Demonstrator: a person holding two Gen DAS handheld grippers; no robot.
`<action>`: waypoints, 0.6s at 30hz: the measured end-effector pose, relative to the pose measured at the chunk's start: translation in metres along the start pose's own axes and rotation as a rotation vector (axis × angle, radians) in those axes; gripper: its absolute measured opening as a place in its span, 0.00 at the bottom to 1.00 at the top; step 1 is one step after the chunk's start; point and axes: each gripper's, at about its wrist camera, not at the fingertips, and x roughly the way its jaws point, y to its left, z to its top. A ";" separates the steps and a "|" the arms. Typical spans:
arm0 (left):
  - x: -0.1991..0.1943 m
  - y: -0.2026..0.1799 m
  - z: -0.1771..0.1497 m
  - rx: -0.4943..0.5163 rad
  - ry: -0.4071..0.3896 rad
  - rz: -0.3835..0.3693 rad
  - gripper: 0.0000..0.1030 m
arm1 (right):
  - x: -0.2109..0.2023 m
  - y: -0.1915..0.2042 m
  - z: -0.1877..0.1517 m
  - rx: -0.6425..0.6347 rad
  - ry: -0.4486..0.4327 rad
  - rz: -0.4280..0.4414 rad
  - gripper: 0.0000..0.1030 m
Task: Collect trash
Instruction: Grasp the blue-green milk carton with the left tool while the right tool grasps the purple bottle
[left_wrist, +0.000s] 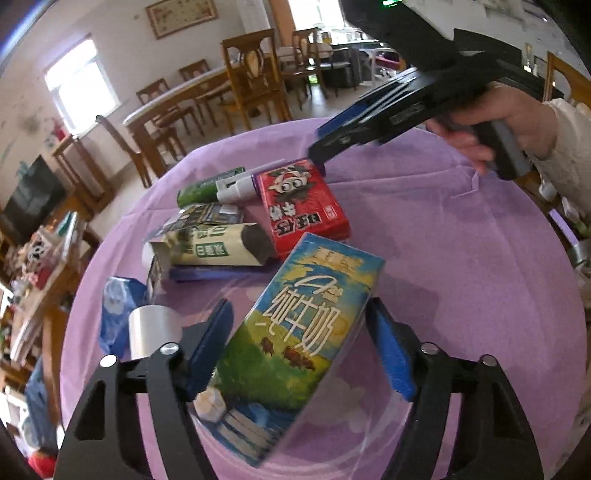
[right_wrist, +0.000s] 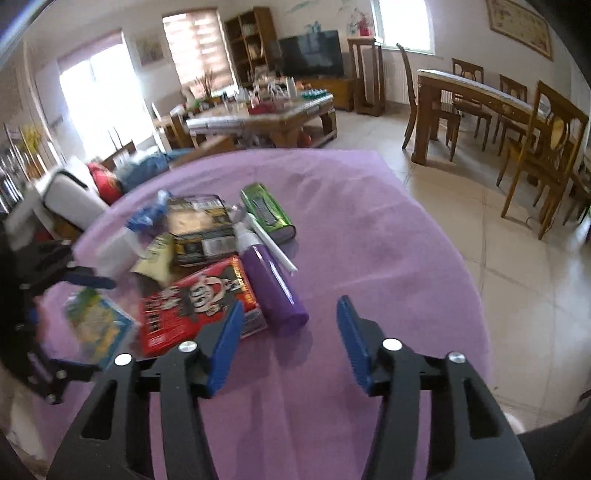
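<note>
My left gripper (left_wrist: 299, 343) has its blue pads on either side of a blue-and-green milk carton (left_wrist: 295, 343), which is tilted above the purple tablecloth (left_wrist: 461, 258); the carton also shows blurred in the right wrist view (right_wrist: 99, 325). Behind it lies a heap of trash: a red carton (left_wrist: 303, 206), a cream box (left_wrist: 218, 245), a green packet (left_wrist: 207, 186), a purple-and-white bottle (left_wrist: 240, 186). My right gripper (right_wrist: 290, 343) is open and empty, just right of the red carton (right_wrist: 195, 306) and near the purple bottle (right_wrist: 273, 284); it also shows in the left wrist view (left_wrist: 321, 147).
A blue wrapper (left_wrist: 114, 310) and a silver cylinder (left_wrist: 151, 332) lie left of my left gripper. A dark packet (right_wrist: 199, 229) and green packet (right_wrist: 266, 210) lie further back. Wooden dining table and chairs (right_wrist: 517, 122) stand on the tiled floor to the right.
</note>
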 end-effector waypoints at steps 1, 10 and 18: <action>0.000 0.001 0.000 -0.009 -0.004 0.000 0.69 | 0.002 -0.001 0.003 -0.001 0.005 0.006 0.48; -0.001 -0.005 0.007 -0.114 -0.030 0.018 0.52 | 0.016 -0.008 0.022 0.006 0.013 0.014 0.46; -0.024 -0.019 -0.017 -0.209 -0.022 0.019 0.48 | 0.024 0.000 0.039 -0.142 0.094 -0.012 0.46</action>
